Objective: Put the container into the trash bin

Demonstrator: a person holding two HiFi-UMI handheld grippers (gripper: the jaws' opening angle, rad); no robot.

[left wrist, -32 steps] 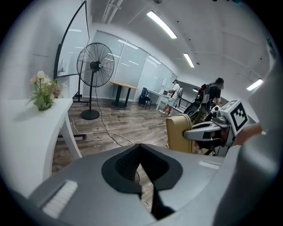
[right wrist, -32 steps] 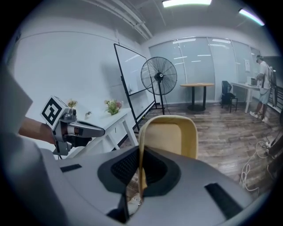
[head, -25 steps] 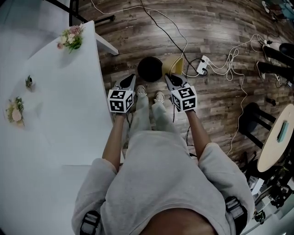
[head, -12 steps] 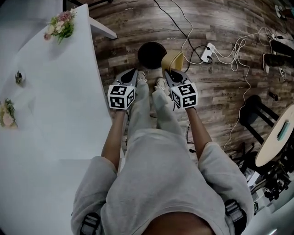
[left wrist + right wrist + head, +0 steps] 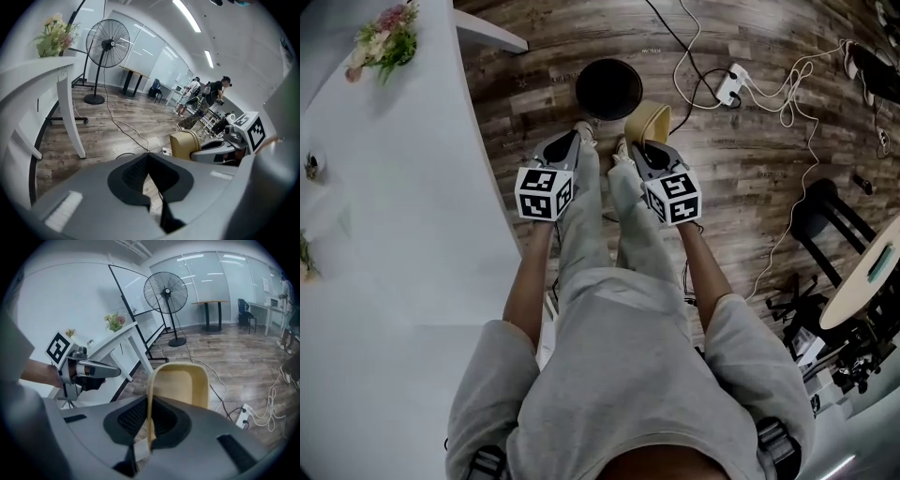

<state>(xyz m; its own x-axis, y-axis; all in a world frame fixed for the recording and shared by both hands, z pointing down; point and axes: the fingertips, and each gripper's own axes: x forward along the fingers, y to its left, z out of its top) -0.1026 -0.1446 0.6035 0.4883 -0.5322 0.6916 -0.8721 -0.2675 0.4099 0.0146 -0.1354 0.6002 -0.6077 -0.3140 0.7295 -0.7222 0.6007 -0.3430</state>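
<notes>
Pale grey sweatshirt (image 5: 628,375), matching trousers (image 5: 581,225), light shoes (image 5: 620,150). Grey left tongs (image 5: 573,137) and right tongs (image 5: 641,146) carry black-and-white marker cubes (image 5: 544,193).

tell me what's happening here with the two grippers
A person standing beside a white table holds a gripper in each hand. The right gripper is shut on the rim of a yellowish container, held over the wooden floor close to the black trash bin. The left gripper is shut and empty. The container is not in the bin yet.

Steep overhead head view; low gripper views, seemingly one common fan (image 5: 108,44)
</notes>
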